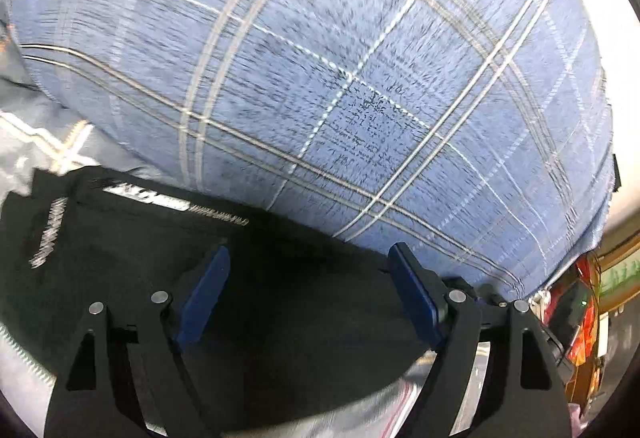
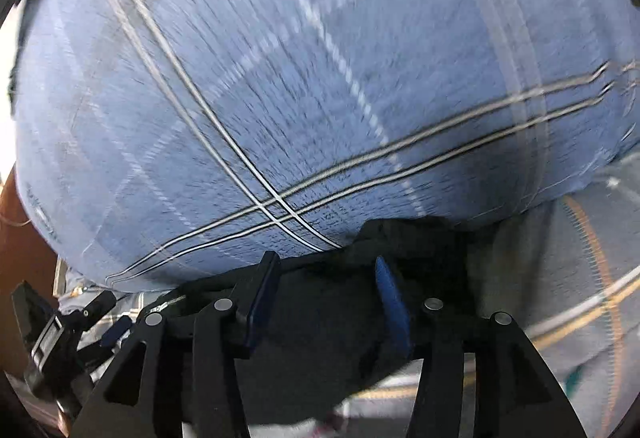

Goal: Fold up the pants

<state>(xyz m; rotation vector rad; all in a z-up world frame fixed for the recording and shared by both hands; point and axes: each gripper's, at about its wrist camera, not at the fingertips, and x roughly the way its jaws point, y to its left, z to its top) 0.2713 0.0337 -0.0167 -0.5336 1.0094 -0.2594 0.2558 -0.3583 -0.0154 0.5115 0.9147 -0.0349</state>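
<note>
Black pants (image 1: 168, 258) lie bunched at 6 o'clock beneath both claws, their far edge meeting a blue plaid cloth (image 1: 340, 77) that fills 12 o'clock. Left claw (image 1: 308, 274) and right claw (image 2: 326, 290) are spread wide, fingers straddling the dark fabric, nothing clamped.

Right gripper (image 2: 326, 292) spread wide over dark pants (image 2: 320, 338); blue plaid cloth (image 2: 300, 97) beyond, blurred.

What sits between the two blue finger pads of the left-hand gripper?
Black fabric of the dark pants fills the gap between the open left gripper pads, in the left wrist view. Contact is unclear.
</note>
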